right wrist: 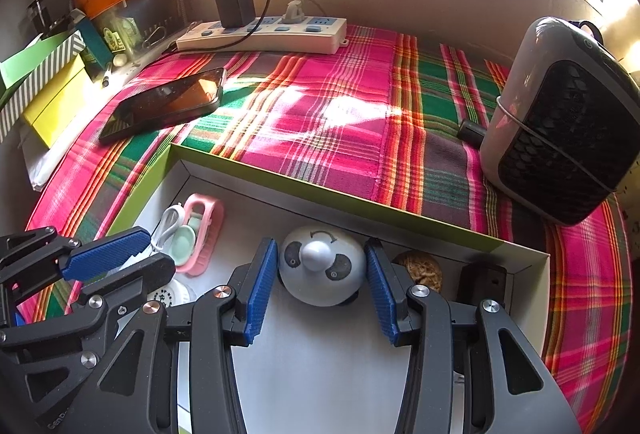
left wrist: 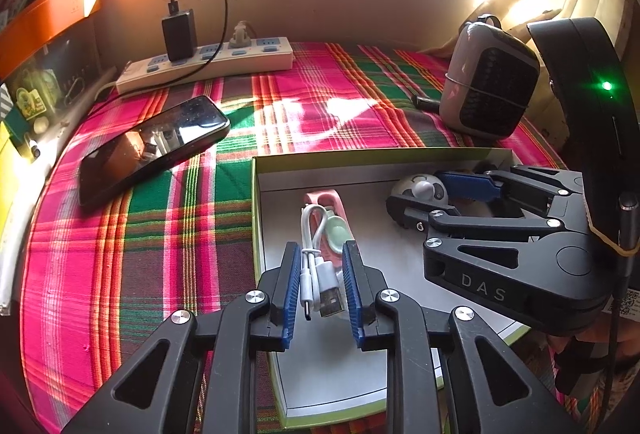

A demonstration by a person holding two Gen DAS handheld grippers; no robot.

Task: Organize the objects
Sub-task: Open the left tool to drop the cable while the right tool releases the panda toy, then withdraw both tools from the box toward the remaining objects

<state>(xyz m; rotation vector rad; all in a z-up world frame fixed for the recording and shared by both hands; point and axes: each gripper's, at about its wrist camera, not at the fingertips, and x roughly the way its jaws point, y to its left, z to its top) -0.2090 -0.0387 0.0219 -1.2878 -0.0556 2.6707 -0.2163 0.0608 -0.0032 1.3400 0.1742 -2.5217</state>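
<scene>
Sorting: small items go into a shallow green-edged box on a plaid-covered worktop.
Left tool: jaws parted, straddling a coiled white USB cable; whether the pads touch it I cannot tell, so I judge it not yet gripped.
Right tool: jaws parted on either side of a panda-faced ball, with a sliver of gap on both sides; nothing held.
Key relation: the cable lies straight ahead of the left tool, its long axis running away along the fingers, plugs nearest the camera. The ball sits straight ahead of the right tool, near the box's far wall.
Nearer arm: left for the cable, right for the ball.
Where things are: cable and ball are both inside the box; the cable overlaps a pink case.
Count in box: one cable, one pink case, one ball, one brown nut-like lump, one dark block, one white round disc.
Count outside: one phone, one power strip, one grey heater-like unit.
</scene>
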